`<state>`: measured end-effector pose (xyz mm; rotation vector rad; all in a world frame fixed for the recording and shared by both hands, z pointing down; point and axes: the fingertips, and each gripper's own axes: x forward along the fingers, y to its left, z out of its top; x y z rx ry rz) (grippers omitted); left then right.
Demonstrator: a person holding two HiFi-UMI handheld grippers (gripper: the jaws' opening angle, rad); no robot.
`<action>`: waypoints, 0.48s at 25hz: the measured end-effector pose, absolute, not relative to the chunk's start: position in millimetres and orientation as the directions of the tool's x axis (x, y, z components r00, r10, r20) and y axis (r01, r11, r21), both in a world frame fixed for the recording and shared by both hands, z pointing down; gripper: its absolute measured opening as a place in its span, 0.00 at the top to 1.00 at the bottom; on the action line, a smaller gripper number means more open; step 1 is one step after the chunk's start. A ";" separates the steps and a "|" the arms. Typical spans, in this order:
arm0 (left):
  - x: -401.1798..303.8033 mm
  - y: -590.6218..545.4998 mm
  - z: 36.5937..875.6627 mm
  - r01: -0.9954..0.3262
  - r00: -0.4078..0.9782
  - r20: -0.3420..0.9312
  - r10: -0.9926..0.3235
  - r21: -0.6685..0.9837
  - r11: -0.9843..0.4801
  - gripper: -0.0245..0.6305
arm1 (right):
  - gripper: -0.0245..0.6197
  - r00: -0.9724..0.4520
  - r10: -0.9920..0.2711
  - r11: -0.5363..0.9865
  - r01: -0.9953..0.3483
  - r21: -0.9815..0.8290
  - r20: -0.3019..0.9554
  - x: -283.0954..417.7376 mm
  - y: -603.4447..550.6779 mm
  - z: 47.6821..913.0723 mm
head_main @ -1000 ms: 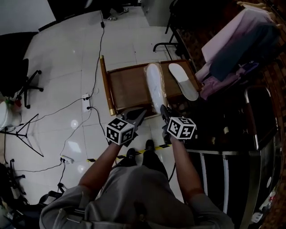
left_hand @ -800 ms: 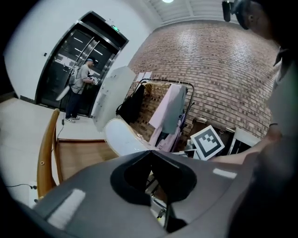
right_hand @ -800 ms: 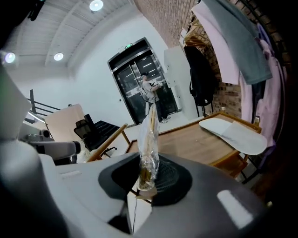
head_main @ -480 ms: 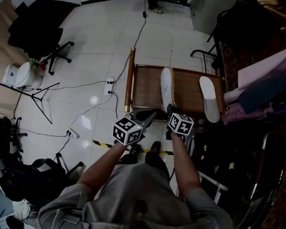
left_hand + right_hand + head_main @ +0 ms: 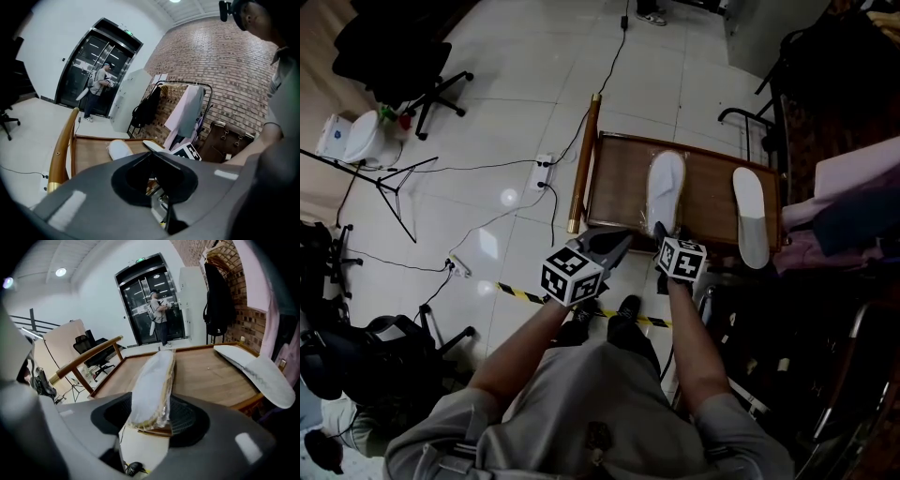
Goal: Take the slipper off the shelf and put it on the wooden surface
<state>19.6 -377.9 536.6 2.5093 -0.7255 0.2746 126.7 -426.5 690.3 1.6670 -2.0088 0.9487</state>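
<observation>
A white slipper (image 5: 664, 187) lies lengthwise on the low wooden surface (image 5: 712, 192). Its near end sits between the jaws of my right gripper (image 5: 660, 229). In the right gripper view the slipper (image 5: 152, 380) is plastic-wrapped and tilted on edge. The right gripper (image 5: 149, 420) is opening, and a gap shows beside the slipper's heel. A second white slipper (image 5: 752, 218) lies at the right end of the wood (image 5: 206, 373). My left gripper (image 5: 619, 242) hangs shut and empty just off the wood's near left edge (image 5: 91, 152).
A curved wooden rail (image 5: 582, 159) runs along the surface's left side. Cables and a power strip (image 5: 546, 173) lie on the tiled floor, with striped tape (image 5: 520, 292) near my feet. Hanging clothes (image 5: 853, 187) crowd the right. An office chair (image 5: 403, 66) stands at the far left.
The head camera has swung left and lower. The slipper at my right gripper now shows more of its broad face on the wood. My left gripper holds the same pose.
</observation>
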 end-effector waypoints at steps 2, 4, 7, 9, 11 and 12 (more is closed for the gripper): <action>22.3 -379.1 537.9 -0.545 0.837 0.322 -0.442 0.417 -0.727 0.96 | 0.53 -0.240 -0.709 0.094 -0.964 -0.249 0.663 128.1 -423.8 693.5; 23.6 -382.3 536.2 -0.544 0.838 0.319 -0.444 0.415 -0.729 0.96 | 0.45 -0.247 -0.714 0.116 -0.964 -0.238 0.655 128.0 -422.7 689.5; 26.2 -385.8 530.0 -0.537 0.842 0.306 -0.444 0.413 -0.735 0.96 | 0.37 -0.268 -0.734 0.142 -0.959 -0.245 0.624 130.2 -420.2 673.1; 30.5 -388.8 523.5 -0.529 0.848 0.291 -0.443 0.409 -0.744 0.96 | 0.37 -0.281 -0.758 0.153 -0.954 -0.258 0.589 135.9 -420.1 653.4; 36.2 -393.0 515.6 -0.518 0.855 0.274 -0.440 0.403 -0.755 0.96 | 0.38 -0.292 -0.780 0.164 -0.949 -0.270 0.554 142.8 -420.7 628.2; 39.6 -394.6 511.6 -0.511 0.859 0.266 -0.438 0.400 -0.761 0.96 | 0.45 -0.296 -0.790 0.169 -0.947 -0.273 0.537 146.6 -419.9 614.4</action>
